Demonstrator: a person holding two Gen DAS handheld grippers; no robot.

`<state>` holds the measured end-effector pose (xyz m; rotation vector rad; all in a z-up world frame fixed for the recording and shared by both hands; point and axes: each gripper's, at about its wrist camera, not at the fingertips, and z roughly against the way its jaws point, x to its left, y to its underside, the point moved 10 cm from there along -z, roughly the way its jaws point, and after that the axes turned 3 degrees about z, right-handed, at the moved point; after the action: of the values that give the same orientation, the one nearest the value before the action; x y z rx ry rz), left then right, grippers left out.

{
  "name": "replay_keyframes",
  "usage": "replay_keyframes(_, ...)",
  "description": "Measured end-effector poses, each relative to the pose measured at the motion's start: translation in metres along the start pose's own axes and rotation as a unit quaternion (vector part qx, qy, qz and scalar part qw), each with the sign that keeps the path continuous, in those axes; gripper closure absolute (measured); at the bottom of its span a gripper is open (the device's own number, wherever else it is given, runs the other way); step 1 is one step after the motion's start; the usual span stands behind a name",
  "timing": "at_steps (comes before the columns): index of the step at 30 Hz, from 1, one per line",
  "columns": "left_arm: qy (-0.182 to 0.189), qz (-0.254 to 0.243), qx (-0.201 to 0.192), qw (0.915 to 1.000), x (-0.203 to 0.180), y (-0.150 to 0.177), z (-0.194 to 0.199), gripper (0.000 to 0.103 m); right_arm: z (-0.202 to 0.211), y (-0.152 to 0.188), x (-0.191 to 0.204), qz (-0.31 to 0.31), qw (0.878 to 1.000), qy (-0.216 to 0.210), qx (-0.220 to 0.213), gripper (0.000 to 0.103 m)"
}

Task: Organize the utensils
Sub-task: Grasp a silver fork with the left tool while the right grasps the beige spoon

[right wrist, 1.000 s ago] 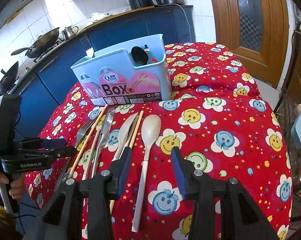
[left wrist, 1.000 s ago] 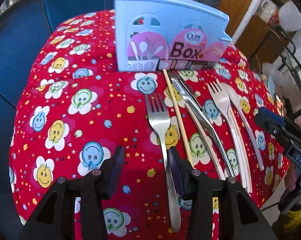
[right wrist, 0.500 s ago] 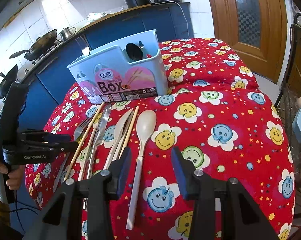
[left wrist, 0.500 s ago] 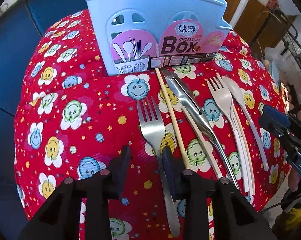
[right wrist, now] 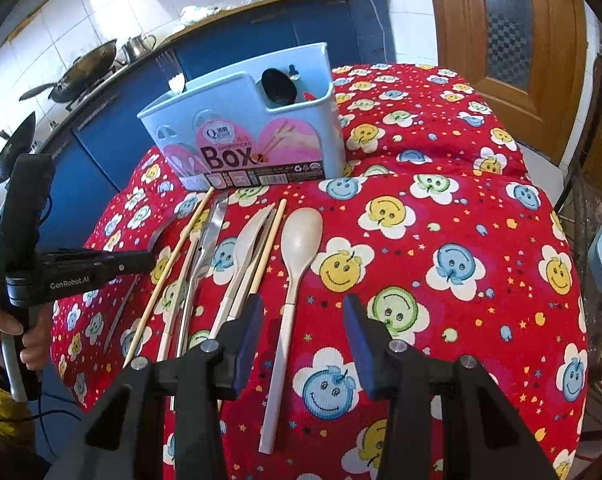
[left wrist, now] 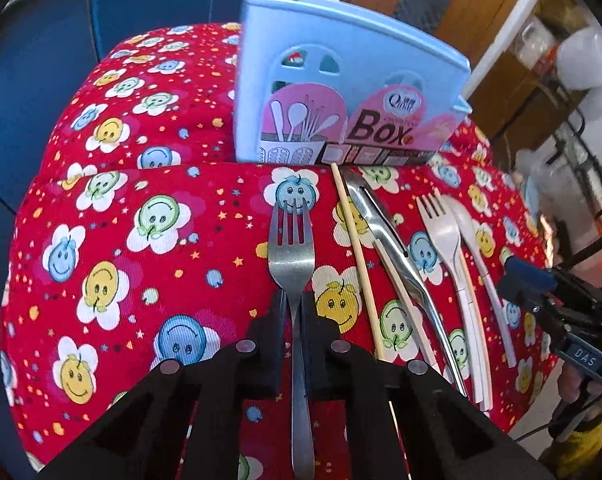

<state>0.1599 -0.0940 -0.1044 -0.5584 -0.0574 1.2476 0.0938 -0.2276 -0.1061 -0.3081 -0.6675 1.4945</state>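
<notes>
A metal fork (left wrist: 291,248) lies on the red smiley tablecloth (left wrist: 141,240), tines toward the light blue utensil box (left wrist: 341,80). My left gripper (left wrist: 294,300) is closing on the fork's neck, and the pads press it from both sides. Right of the fork lie a chopstick (left wrist: 355,248), a metal knife (left wrist: 385,236) and a white fork (left wrist: 441,232). My right gripper (right wrist: 301,316) stands open, with the handle of a beige spoon (right wrist: 301,236) lying on the cloth between its fingers. The box (right wrist: 261,140) holds a black spoon (right wrist: 277,88).
The table drops away at its front and side edges. Blue cabinets (right wrist: 101,148) with a wok (right wrist: 85,68) stand behind the box. A wooden door (right wrist: 509,20) is at the back right. A person's hand (right wrist: 33,344) holds the left gripper's handle.
The left gripper's jaws went from wide apart beside the fork handle to closed on the fork's neck. The right gripper stayed over the beige spoon handle.
</notes>
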Motion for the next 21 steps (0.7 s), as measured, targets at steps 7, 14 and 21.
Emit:
replay_keyframes(7,0.012,0.009,-0.048,0.9987,0.011,0.002,0.014,0.096,-0.011,0.004,0.007,0.026,0.998,0.011,0.057,0.067)
replay_keyframes(14,0.026,0.012,-0.086,0.9959,0.011,-0.004,0.022,0.096,-0.024,0.002,0.011,0.054,0.990,0.031,0.124,0.083)
replay_keyframes(21,0.038,0.011,-0.110,0.9932,0.007,-0.006,0.028,0.096,-0.034,-0.001,0.013,0.066,0.981,0.050,0.174,0.082)
